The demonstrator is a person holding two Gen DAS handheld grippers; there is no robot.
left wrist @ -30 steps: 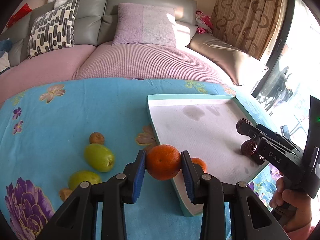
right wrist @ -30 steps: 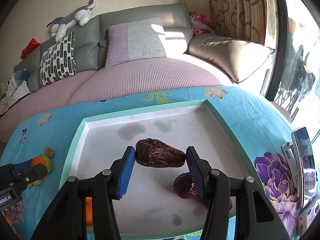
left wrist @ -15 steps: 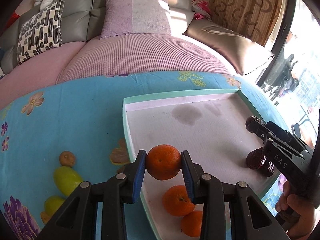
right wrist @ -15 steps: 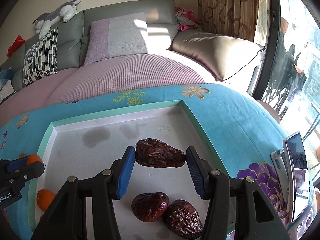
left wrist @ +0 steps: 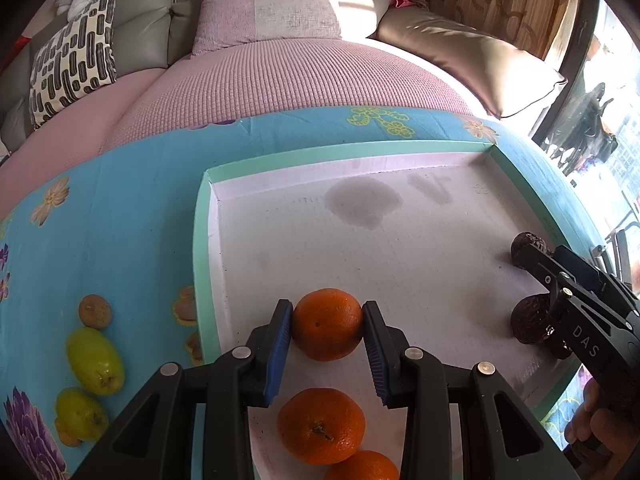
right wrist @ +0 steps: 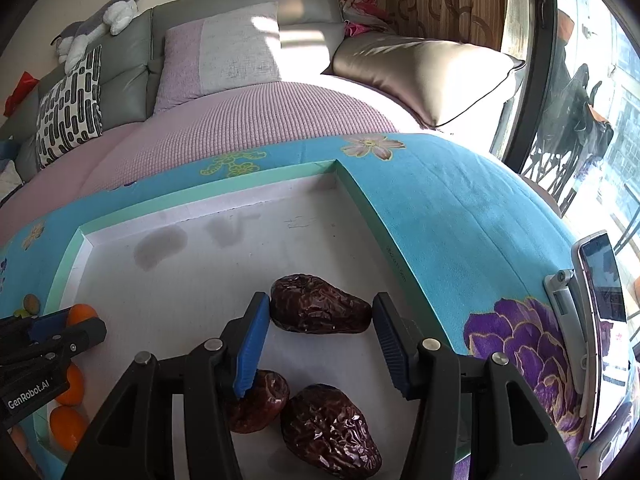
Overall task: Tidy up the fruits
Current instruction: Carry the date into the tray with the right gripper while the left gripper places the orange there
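Left wrist view: close above the tray near-left corner, facing forward toward the sofa. Right wrist view: close over the tray's near-right part, same heading. Shared: tray floor, sofa, each other's gripper at frame edge.

In the left wrist view, a third orange at the tray's near edge is cut off by the picture's bottom. The right gripper hides part of two dates. A small brownish fruit beyond the tray's left edge is too indistinct to name.
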